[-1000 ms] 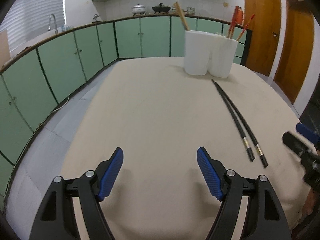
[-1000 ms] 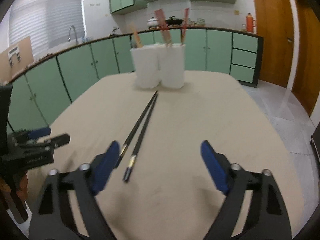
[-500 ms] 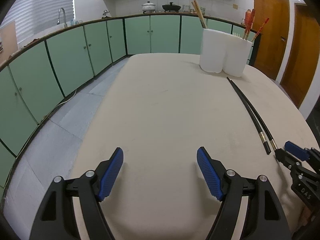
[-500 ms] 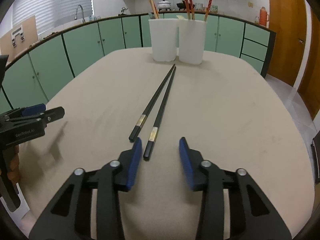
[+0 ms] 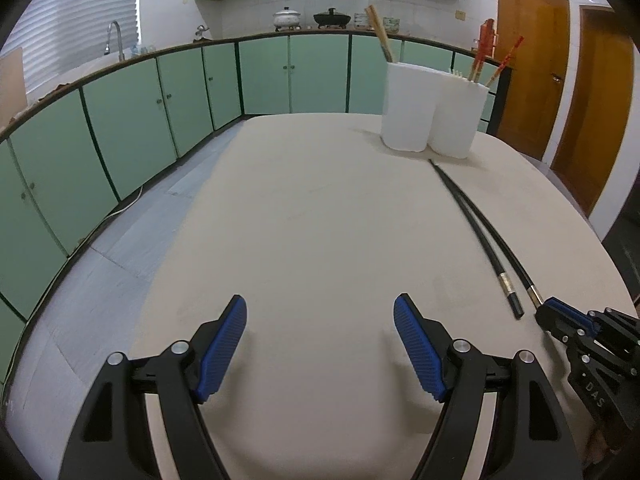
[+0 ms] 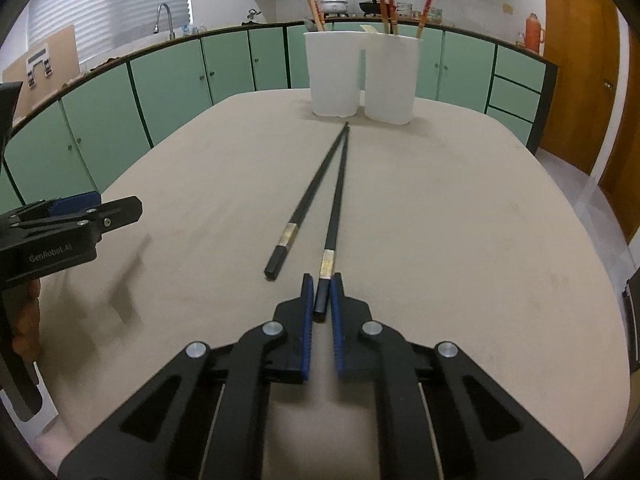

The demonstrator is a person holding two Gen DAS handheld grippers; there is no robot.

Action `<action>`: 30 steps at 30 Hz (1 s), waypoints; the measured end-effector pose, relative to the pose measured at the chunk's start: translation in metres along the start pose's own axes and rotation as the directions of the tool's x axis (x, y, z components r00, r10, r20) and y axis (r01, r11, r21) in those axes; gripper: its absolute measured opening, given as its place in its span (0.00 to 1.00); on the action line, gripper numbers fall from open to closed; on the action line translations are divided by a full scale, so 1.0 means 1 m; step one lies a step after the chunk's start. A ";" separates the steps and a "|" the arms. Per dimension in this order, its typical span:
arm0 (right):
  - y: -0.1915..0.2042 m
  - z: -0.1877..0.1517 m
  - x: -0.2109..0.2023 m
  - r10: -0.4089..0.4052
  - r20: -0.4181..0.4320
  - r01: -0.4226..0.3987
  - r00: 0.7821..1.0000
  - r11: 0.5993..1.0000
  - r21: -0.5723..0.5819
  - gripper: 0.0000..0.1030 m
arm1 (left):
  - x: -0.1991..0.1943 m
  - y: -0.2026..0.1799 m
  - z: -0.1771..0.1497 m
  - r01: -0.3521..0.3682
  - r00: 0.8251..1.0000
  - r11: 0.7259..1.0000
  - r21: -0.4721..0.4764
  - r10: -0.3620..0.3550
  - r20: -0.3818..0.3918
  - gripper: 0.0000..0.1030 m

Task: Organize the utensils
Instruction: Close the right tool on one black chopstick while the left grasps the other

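While our right claw (image 6: pixel 319 294) clenches one black chopstick (image 6: pixel 335 208),
our left claw (image 5: pixel 320 344) hangs released, angled down over the surface (image 5: pixel 320 220).

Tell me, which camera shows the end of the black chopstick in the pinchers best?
The right wrist view: the black chopstick runs up the middle, its butt end clamped in the right gripper. The left wrist view shows it far right, its end hidden behind that gripper.

Lower ends of the chopsticks standing in the white holder (image 6: pixel 362 76) at 12 o'clock are hidden by its walls; hand (image 6: pixel 24 316) at 9 o'clock cut off.
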State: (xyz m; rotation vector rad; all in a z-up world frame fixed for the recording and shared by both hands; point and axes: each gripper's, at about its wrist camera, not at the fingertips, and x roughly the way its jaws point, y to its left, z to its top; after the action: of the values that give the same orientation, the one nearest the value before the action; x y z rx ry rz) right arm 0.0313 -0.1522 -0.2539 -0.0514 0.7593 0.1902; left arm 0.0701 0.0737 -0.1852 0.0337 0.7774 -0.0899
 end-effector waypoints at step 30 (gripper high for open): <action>-0.099 -0.008 -0.037 -0.117 0.090 0.099 0.989 0.977 0.187 0.06 | 0.019 -0.121 -0.009 0.086 0.995 0.994 0.068 -0.083 -0.046 0.54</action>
State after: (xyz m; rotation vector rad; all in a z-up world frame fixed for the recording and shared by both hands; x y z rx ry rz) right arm 0.0182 -0.2561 -0.2361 0.0893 0.6690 0.0187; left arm 0.0658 -0.0476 -0.2050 0.0692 0.8182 -0.1975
